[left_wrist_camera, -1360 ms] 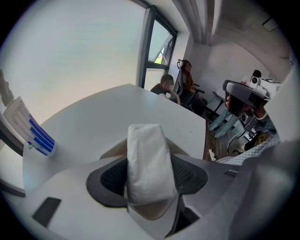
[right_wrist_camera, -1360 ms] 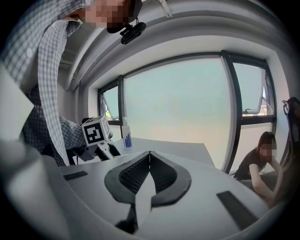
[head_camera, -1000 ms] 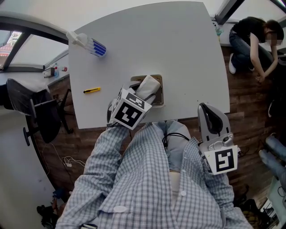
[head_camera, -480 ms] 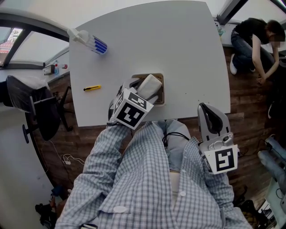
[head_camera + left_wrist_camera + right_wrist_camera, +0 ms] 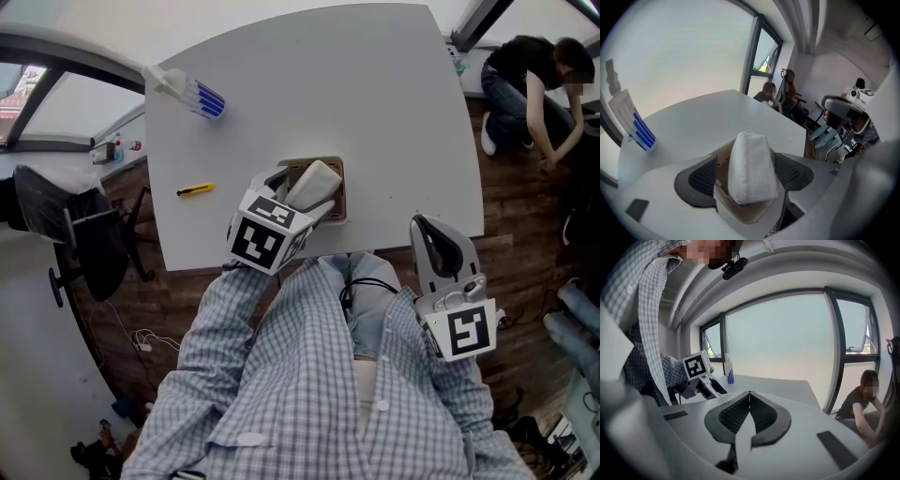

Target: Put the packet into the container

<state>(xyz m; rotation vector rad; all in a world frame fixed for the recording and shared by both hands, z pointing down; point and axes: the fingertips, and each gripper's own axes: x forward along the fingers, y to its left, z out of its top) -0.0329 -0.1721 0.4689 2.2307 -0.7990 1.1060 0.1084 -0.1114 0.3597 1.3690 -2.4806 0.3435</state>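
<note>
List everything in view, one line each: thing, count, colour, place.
table: 1, white, centre
container: 1, tan, table's near edge
packet: 1, white, sticking out of the container
pen-like item: 1, yellow, table's left side
bottle: 1, white with blue stripes, table's far-left corner
chair: 1, black, floor left of table
person: 1, dark top, crouched on floor, far right
left claw: 1, grey, jaws opening, packet between them
right claw: 1, grey, shut and empty, off the table, at right

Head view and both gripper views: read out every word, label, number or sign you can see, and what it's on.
No readable words or numbers anywhere.
Packet: plain white, no print.
Blue-striped bottle: blue bars only; lettering too small.
Left cube, right cube: black-and-white square codes, no letters.
</note>
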